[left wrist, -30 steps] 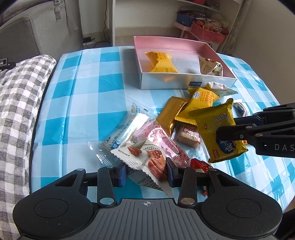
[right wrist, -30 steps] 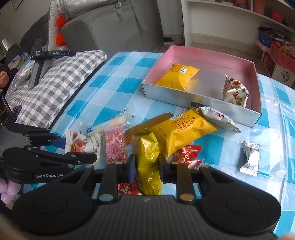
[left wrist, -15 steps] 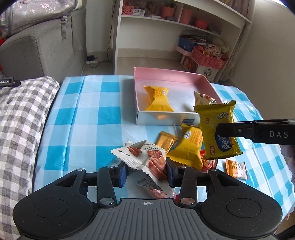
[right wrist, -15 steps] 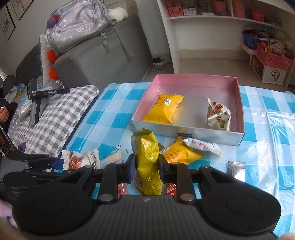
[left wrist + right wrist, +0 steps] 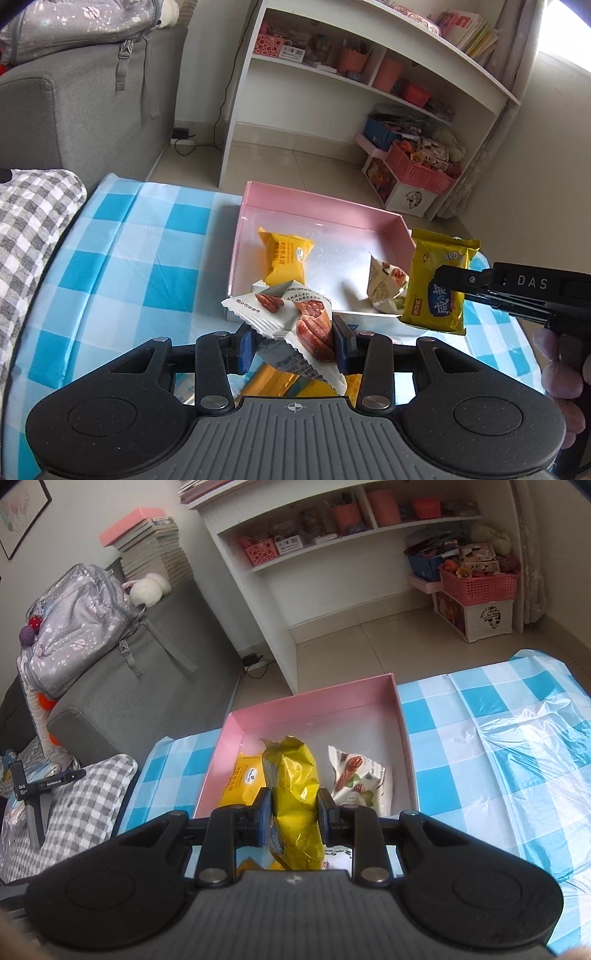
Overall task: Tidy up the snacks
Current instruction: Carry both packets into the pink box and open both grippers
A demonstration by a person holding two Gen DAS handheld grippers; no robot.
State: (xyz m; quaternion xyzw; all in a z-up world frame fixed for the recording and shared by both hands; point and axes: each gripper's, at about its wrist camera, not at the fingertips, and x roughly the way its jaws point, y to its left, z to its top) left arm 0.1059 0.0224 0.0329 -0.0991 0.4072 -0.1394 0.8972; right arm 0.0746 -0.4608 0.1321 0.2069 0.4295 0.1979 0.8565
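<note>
Left gripper [image 5: 293,345]: clamped on a white nut packet [image 5: 291,317], held up just in front of the pink box [image 5: 321,210], near its front-left corner.
Right gripper [image 5: 294,814]: closed tight on a yellow snack bag [image 5: 295,794], held upright at the box's [image 5: 306,705] front wall.
Inside the box: a yellow cake packet [image 5: 286,256] toward the left, a second white nut packet [image 5: 386,286] toward the right; the two lie apart.
Left view only: the right gripper [image 5: 448,286] seen from the side, pinching the yellow bag [image 5: 436,280] over the box's front-right corner; a gloved hand [image 5: 563,369] behind it; yellow wrappers [image 5: 273,380] on the counter [image 5: 125,258] in front of the box, under the left gripper.
Right view only: the checked cushion [image 5: 85,797] left of the box, a spare gripper [image 5: 37,782] lying beyond it, a grey sofa [image 5: 147,672] with a backpack [image 5: 74,627]; the shiny plastic cover on the counter [image 5: 517,746] right of the box.
Change from one second ago: both packets were low over the loose pile well in front of the box; now both are at the box's front edge, and the pile has dropped almost out of sight. Both grips are unchanged.
</note>
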